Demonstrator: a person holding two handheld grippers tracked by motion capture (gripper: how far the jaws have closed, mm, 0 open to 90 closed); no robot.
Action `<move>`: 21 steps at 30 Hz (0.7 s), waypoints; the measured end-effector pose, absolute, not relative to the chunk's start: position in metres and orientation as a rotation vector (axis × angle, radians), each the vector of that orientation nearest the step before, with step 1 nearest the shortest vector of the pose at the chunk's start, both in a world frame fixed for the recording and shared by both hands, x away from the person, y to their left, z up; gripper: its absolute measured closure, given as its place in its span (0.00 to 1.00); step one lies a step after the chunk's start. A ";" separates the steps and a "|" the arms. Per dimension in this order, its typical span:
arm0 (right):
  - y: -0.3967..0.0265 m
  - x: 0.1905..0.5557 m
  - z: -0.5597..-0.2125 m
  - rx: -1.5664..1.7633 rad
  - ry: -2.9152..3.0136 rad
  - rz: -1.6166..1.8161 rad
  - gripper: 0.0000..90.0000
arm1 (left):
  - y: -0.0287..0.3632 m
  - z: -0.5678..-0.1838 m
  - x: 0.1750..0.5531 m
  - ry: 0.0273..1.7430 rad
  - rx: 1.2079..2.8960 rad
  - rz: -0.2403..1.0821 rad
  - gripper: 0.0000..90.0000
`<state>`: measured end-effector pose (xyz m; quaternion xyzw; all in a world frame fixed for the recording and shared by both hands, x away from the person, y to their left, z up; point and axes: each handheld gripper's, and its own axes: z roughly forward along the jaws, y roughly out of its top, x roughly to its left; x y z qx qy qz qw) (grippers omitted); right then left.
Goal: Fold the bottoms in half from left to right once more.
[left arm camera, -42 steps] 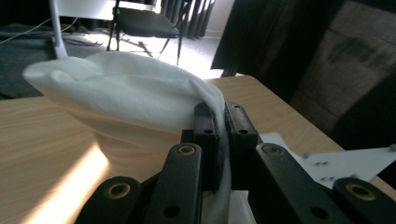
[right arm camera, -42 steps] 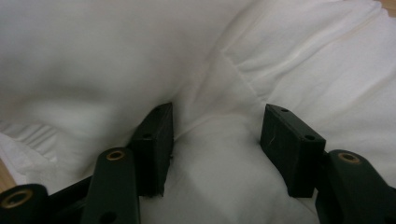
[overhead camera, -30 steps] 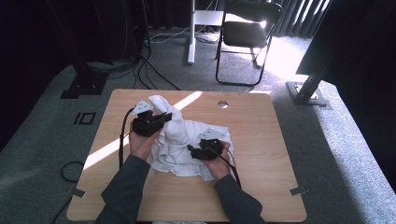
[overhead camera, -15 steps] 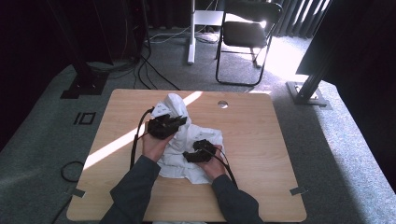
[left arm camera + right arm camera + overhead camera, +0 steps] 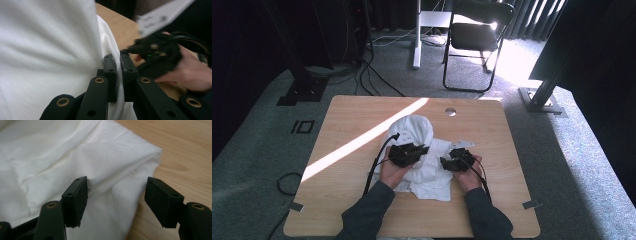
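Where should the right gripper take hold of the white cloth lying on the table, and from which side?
Best at the folded corner of the white cloth that lies between the right gripper's open fingers. That fold sticks out toward the bare table, so its edge is free to pinch. Come in low from the table side, one finger on each face of the fold. The left gripper already clamps another part.
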<state>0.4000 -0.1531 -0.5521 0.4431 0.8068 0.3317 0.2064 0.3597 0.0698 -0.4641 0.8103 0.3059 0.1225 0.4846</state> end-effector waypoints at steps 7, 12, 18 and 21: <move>-0.152 0.408 -0.555 1.263 2.261 0.970 0.40 | 0.053 -0.487 0.341 0.667 2.041 0.221 0.95; -0.161 0.411 -0.553 1.297 2.243 0.957 0.41 | 0.049 -0.524 0.348 0.719 2.063 0.149 0.95; -0.191 0.406 -0.533 1.369 2.116 1.038 0.42 | 0.046 -0.538 0.352 0.728 2.083 0.183 0.95; -0.200 0.391 -0.507 1.326 2.050 1.179 0.41 | 0.042 -0.539 0.353 0.732 2.095 0.215 0.94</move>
